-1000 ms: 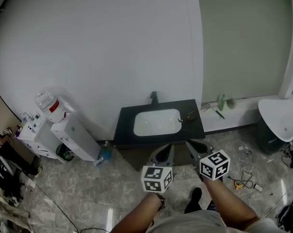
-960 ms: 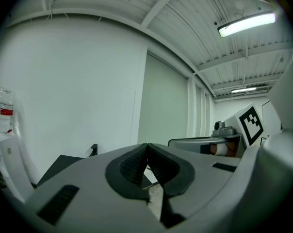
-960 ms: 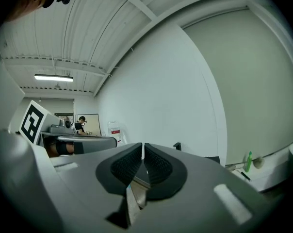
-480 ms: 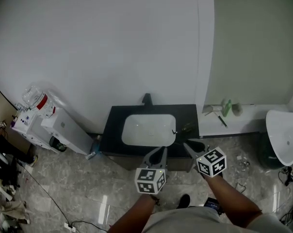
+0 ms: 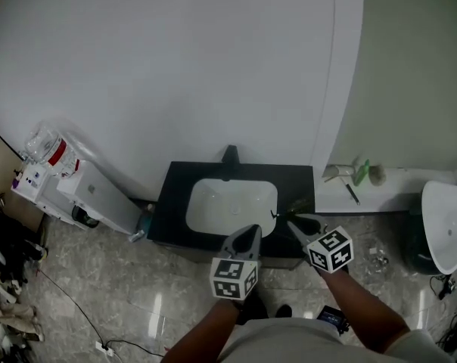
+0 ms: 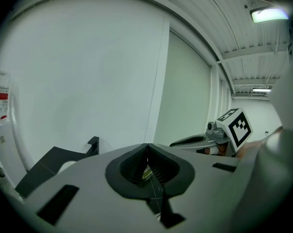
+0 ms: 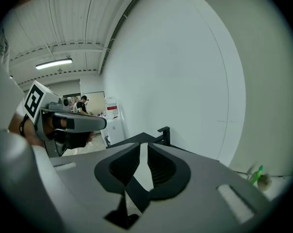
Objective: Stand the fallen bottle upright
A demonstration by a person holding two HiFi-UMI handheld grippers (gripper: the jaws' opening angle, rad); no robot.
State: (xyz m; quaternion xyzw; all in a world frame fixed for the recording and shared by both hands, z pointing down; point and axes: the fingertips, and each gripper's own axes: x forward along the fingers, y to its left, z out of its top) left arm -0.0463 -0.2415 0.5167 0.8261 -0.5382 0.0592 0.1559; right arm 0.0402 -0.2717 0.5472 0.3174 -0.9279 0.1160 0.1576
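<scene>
1. Counter (image 5: pixel 174 206): black, set against a white wall. A white basin (image 5: pixel 230 206) is sunk into it and a black tap (image 5: pixel 229 155) stands at the back edge
2. Bottle (image 5: pixel 298 203): small, dark and greenish, on the counter just right of the basin, towards the front right corner. It seems to lie flat, but is too small and dim to show any detail
3. Left gripper (image 6: pixel 147 145): clenched, jaw tips meeting. A tiny yellowish glint shows in the slit below the tips, too small to identify. It is held over the counter's front edge before the basin, pointing at the wall
4. Right gripper (image 7: pixel 142 150): jaws opening, with a narrow slit between the pads and nothing gripped. Only a pale surface shows through. It is held over the front right of the counter, with its tips near the bottle; whether they touch it cannot be told
5. Ledge (image 5: pixel 399 180): white, right of the counter. It carries a green container (image 5: pixel 361 172), a pale round item (image 5: pixel 377 175) just beside it, and a dark stick (image 5: pixel 352 193) lying nearer the front
6. Water dispenser (image 5: pixel 100 203): white, on the floor left of the counter, with a clear jug (image 5: pixel 45 146) bearing a red label on top
7. Washbasin (image 5: pixel 449 225): white, at the right edge
8. Floor (image 5: pixel 122 286): grey marbled tile, with cables at both sides
9. Person (image 7: pixel 83 103): far off, in the right gripper view
</scene>
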